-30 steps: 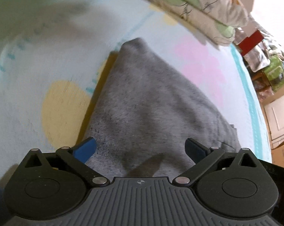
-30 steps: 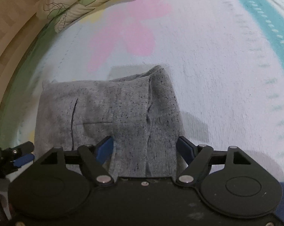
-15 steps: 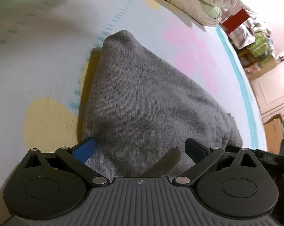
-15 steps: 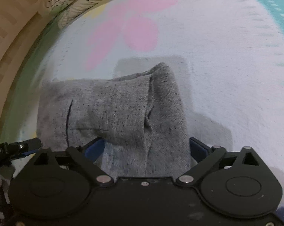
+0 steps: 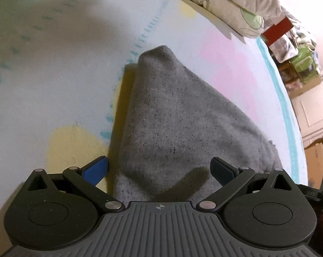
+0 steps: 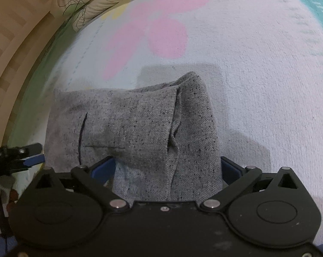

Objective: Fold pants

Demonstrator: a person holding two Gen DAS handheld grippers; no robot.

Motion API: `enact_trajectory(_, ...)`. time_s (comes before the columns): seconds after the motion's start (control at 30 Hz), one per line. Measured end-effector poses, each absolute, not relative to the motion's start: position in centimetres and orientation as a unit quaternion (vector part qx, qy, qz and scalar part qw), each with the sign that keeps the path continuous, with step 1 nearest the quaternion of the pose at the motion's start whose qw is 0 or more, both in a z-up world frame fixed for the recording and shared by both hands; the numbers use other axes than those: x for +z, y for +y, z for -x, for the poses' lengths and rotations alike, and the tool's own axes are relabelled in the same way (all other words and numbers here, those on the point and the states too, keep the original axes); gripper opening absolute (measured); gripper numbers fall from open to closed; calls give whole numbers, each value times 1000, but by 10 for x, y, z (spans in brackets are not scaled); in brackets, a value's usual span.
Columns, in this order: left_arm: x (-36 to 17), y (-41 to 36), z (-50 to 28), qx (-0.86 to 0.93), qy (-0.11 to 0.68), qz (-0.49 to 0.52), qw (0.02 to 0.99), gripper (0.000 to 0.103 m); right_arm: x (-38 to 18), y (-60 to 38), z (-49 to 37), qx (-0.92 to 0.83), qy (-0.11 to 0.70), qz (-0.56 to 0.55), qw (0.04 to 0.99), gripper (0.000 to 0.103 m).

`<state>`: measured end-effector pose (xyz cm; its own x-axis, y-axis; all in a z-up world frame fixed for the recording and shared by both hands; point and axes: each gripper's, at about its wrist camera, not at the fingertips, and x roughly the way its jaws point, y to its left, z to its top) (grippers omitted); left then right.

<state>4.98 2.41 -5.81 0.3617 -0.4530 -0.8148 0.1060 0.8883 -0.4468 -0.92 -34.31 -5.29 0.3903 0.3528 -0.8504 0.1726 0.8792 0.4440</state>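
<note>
One pair of grey pants lies folded between both grippers' spread jaws, left gripper, right gripper.

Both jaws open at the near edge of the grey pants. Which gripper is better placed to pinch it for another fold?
Likely right. The right gripper straddles the pants hem, cloth filling the gap. The left gripper sits at the corner, one pad over bare sheet.

- Left wrist cam sat low, close, facing along pants toward pillow.
- Right cam looked likewise; both shared pants, bed.
</note>
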Motion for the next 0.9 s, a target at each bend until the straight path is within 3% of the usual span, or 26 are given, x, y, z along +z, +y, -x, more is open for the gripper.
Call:
enact_trajectory(0.3,-60,5,-65,-232,534,135,802,102,-54,-336,7,66,547,-238,800,103)
enact_trajectory(0.6,-64,13,-62,-222,521,206,798,101,-54,-337,-2,101,531,-256,801,103)
enact_trajectory(0.67,-64,9,-61,-229,521,213,794,100,-52,-339,-3,112,526,-271,799,94)
enact_trajectory(0.7,-62,6,-59,-229,519,210,796,91,-51,-339,-3,109,525,-268,800,66)
enact_trajectory(0.73,-61,2,-58,-225,521,201,799,64,-48,-337,-2,101,524,-255,806,47)
enact_trajectory(0.8,-58,-5,-54,-198,521,171,812,37,-42,-336,0,106,518,-252,811,32)
enact_trajectory(0.9,-50,-7,-46,-189,506,175,823,23,-29,-327,2,105,513,-226,821,28)
